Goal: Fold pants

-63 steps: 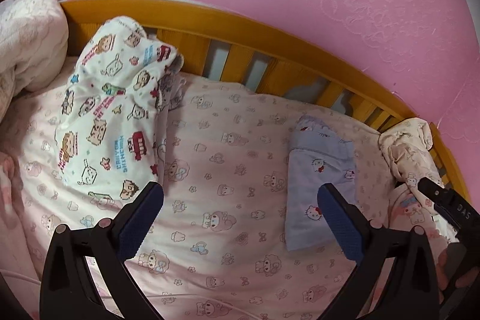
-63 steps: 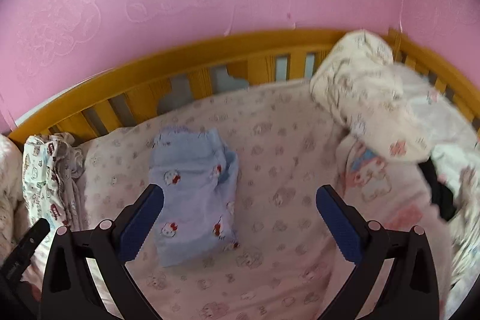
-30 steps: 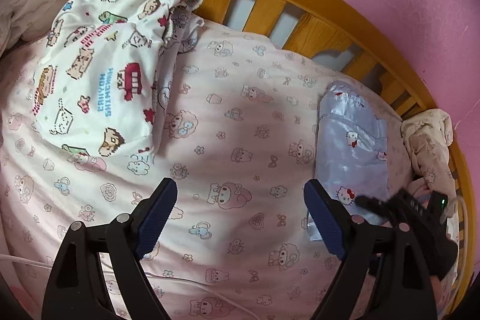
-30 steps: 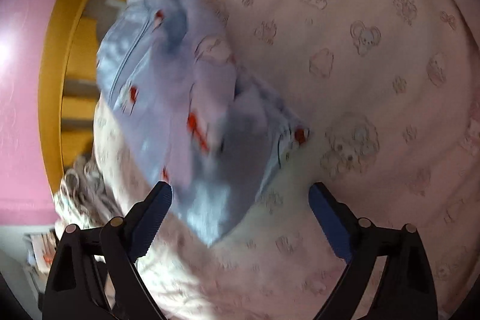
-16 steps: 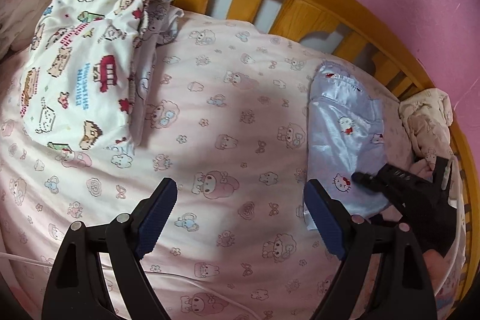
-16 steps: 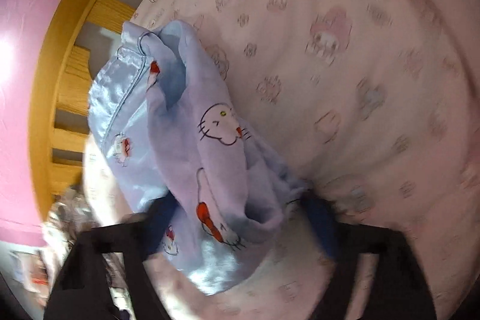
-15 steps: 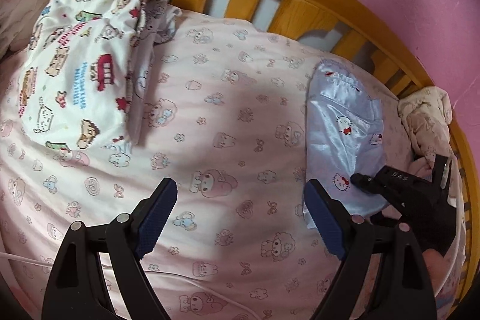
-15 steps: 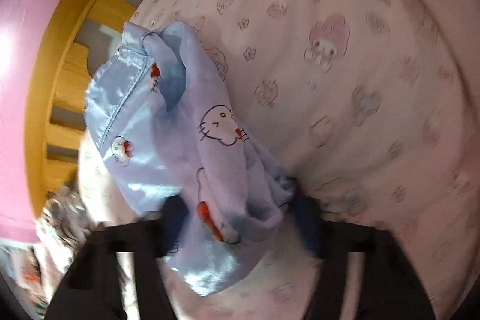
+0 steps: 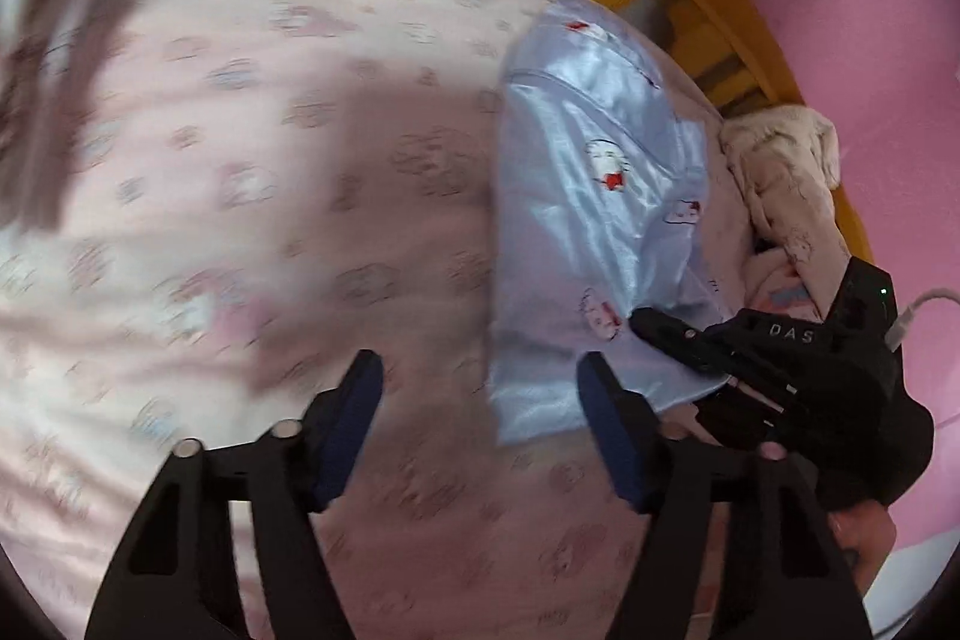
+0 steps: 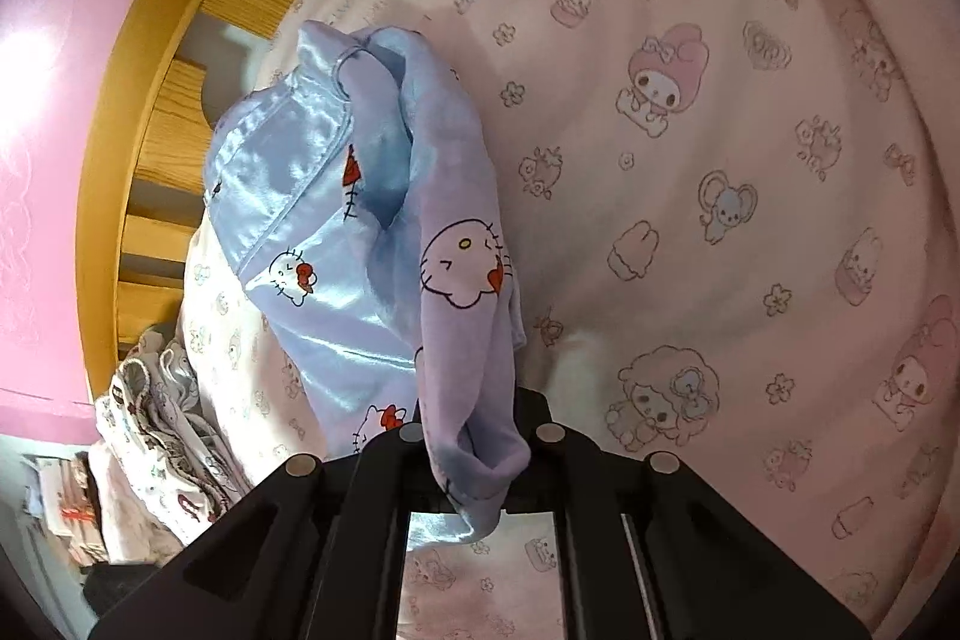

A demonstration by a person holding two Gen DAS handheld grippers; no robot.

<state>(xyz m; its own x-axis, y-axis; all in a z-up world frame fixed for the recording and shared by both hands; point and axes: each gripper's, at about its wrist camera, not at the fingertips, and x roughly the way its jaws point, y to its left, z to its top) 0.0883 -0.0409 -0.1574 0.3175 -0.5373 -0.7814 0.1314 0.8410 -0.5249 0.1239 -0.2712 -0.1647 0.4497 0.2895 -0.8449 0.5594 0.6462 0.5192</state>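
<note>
Pants (image 10: 360, 244) lie on the pink sheet (image 10: 690, 160) near the rail (image 10: 120, 112). Right gripper (image 10: 474, 451), low over the sheet, pinches their near edge; left gripper (image 9: 480, 418) hovers alongside, its 2 fingers spread wide.

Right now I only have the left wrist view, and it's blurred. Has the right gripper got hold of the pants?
Observer: Yes. The right gripper is shut on the pants; a bunched fold pokes out behind its fingers.
Operator: Which side did it catch?
Observer: The side away from the rail. The duller lilac face, with a cat print, is turned up over the shiny part.
Operator: Anything near the other side?
Observer: A pile of printed clothes lies against the rail, just past the pants.
</note>
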